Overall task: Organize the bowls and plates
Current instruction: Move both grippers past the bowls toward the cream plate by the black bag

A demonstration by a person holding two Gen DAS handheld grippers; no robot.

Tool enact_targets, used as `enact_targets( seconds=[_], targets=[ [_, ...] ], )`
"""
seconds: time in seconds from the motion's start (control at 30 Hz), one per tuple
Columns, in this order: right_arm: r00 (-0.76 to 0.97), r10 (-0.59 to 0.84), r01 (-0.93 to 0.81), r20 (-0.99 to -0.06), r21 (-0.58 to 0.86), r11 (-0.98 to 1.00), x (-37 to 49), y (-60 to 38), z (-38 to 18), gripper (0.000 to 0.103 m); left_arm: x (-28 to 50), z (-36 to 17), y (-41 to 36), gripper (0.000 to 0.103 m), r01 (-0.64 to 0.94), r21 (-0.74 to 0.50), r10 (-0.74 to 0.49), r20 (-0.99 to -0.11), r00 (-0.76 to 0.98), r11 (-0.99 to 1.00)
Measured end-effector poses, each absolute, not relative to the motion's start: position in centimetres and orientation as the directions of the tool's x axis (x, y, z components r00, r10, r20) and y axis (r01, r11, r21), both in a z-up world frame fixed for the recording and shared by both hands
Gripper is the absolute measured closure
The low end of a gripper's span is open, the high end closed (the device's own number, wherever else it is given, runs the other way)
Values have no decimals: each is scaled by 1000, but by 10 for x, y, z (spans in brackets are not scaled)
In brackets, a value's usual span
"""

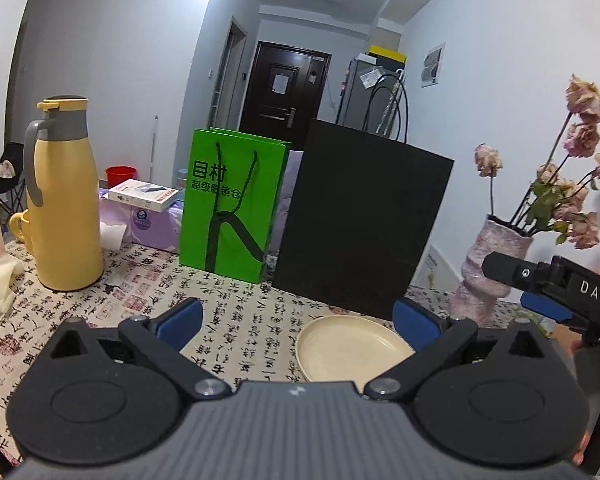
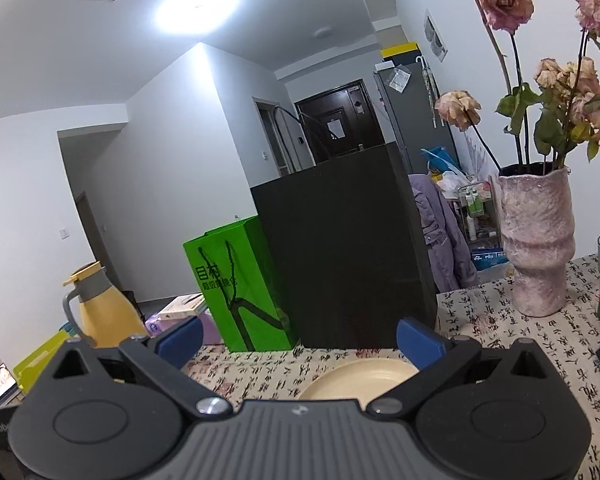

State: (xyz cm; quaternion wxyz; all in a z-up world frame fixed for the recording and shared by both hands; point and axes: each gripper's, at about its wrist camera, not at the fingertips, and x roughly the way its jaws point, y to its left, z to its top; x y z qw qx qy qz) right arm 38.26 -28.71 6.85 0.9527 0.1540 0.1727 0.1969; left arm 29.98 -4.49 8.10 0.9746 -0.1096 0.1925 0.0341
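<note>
Now | left tongs (image 1: 298, 320) agape | right tongs (image 2: 300, 340) agape | plate (image 1: 350, 346) below

The green bag (image 1: 232, 204) at eleven o'clock bore dark characters, "目村" largest. White letters "DAS" marked the right gripper's (image 1: 556, 296) body at three o'clock.

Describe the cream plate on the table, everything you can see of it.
The cream plate is round and shallow, pale cream with a raised rim and a plain bare well; it looks matte, perhaps plastic or melamine. It lies flat and upright on the calligraphy-print tablecloth, just in front of the black paper bag. Nothing grips it: the left gripper and right gripper are both open, with the plate near their right-hand fingers. The near edge is hidden by the gripper bodies in both views.
</note>
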Motion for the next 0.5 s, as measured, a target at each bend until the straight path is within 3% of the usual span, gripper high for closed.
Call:
enact_targets(
  seconds=[0.17,0.5],
  targets=[
    [842,449,-294,-298,445,846,408,-300,44,0,317,73,-55,0,-125,-167,45,-416,908,978],
    [803,434,-239,-408,445,863,444,-313,18,0,368,51,-85,0,-140,-118,65,-493,867,983]
  ],
)
